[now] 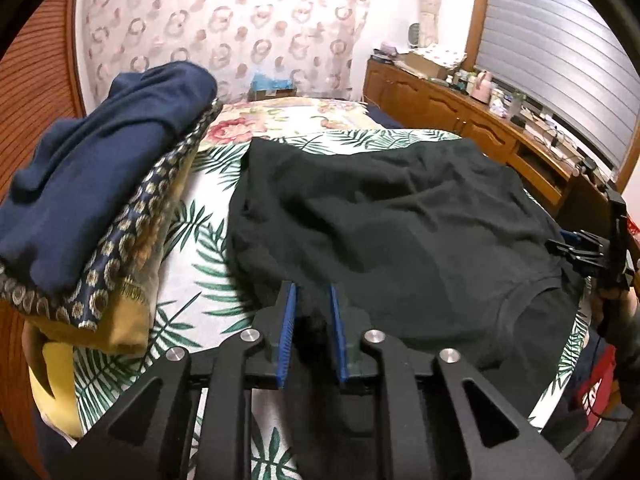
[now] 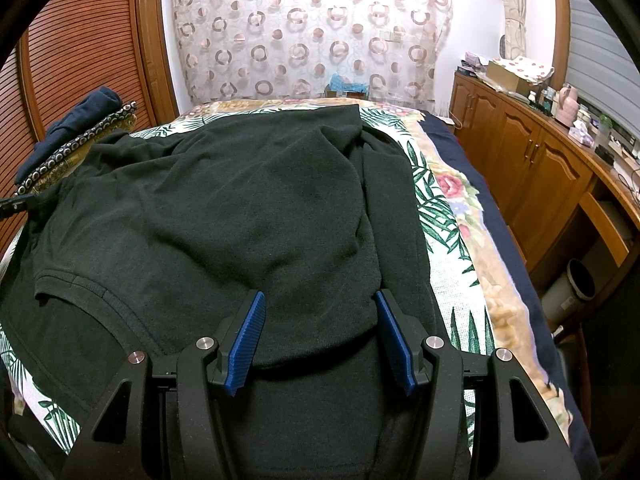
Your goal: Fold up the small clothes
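- Left wrist view: the black shirt (image 1: 400,232) lies spread on the leaf-print bedspread (image 1: 208,248), beside a stack of folded clothes (image 1: 100,200); it looks soft, light and limp, so it will likely sag and is best pinched at a hem or sleeve edge
- The left gripper (image 1: 313,300) is narrowed, with a dark bunch of shirt edge between its blue pads (image 1: 289,320), apparently pinched
- Right wrist view: the shirt (image 2: 240,208) covers most of the bed, one sleeve folded inward
- The right gripper (image 2: 320,308) is spread wide over the folded sleeve, holding nothing
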A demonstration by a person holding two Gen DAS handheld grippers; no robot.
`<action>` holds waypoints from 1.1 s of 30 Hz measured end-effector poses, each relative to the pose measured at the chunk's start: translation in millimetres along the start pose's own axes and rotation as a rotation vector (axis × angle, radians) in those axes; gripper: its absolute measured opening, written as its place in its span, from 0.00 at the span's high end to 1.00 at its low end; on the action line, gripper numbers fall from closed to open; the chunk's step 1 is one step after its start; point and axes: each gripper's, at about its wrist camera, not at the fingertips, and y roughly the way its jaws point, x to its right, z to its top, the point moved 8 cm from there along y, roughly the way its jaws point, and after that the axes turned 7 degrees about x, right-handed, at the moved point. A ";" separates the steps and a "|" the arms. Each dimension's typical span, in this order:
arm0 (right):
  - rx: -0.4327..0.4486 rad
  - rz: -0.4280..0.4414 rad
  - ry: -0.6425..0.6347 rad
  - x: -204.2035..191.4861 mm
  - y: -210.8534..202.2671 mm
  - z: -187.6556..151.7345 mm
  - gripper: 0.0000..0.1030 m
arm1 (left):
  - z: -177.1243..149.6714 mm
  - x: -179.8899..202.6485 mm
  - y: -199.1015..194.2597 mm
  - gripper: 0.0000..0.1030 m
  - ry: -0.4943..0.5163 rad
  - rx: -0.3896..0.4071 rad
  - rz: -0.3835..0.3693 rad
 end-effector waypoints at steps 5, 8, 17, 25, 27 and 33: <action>0.000 0.001 0.000 0.0 0.0 -0.1 0.42 | -6.6 -1.0 17.1 0.74 0.067 -0.101 0.059; 0.001 0.002 0.001 -0.1 0.0 -0.1 0.42 | -13.4 -12.0 23.6 0.74 0.063 -0.143 0.110; 0.003 0.005 -0.001 -0.8 -0.1 -0.5 0.42 | -22.1 -17.0 13.7 0.92 0.027 -0.101 0.094; -0.012 0.036 -0.049 -5.4 -1.4 -0.1 0.45 | 14.3 4.5 -23.1 0.93 0.030 0.028 0.049; -0.013 0.041 -0.046 -5.0 -1.4 -0.2 0.45 | 15.3 4.7 -19.3 0.93 0.057 0.010 0.059; -0.004 0.037 -0.047 -5.0 -1.7 -1.2 0.45 | 8.7 -7.7 -6.1 0.82 0.043 -0.033 0.078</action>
